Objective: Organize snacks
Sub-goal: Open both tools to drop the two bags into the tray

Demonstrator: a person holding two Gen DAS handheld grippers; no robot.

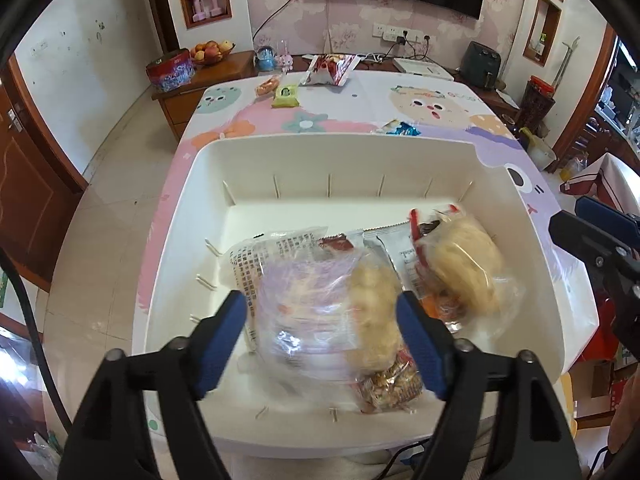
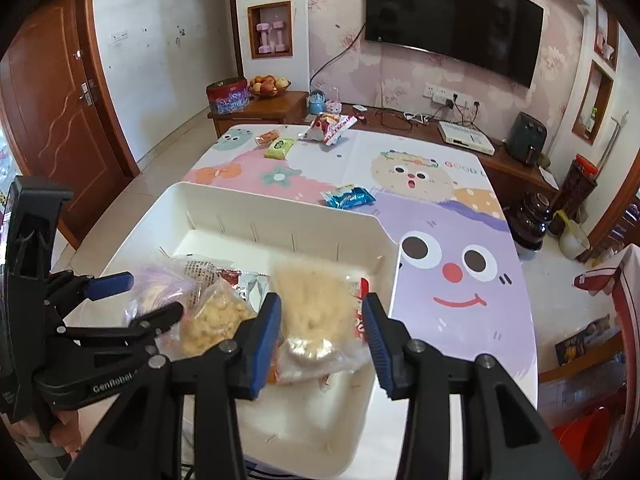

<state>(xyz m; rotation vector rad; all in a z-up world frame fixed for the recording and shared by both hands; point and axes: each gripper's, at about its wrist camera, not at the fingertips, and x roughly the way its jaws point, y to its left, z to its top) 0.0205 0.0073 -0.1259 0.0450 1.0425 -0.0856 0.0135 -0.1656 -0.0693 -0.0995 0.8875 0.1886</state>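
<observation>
1. The bin [image 1: 208,168] sits on the table [image 2: 460,320] – snack bags [image 1: 320,292] crowd its near half, the far half is bare.
2. Left gripper [image 1: 322,344] – jaws spread, a clear bag loose between them.
3. Right gripper [image 2: 324,340] – parted around a pale bag [image 2: 312,308], pads not pressing.
4. Four snacks lie outside: blue packet [image 2: 348,197], green pack [image 2: 279,148], orange one [image 2: 267,136], red-white bag [image 2: 330,125].

- Table [image 2: 460,292]: covered w/ pastel cartoon-print cloth, pink on left, purple smiley face on right.
- White plastic bin [image 2: 280,204]: sits on near-left part of table.
- Blue snack packet [image 2: 349,197]: just beyond bin's far rim, right of centre.
- Green packet [image 2: 279,148]: far left area, well apart from bin.
- Orange packet [image 2: 267,136]: just beside green one, farther left.
- Red-and-white snack bag [image 2: 330,126]: at far edge, right of green packet.
</observation>
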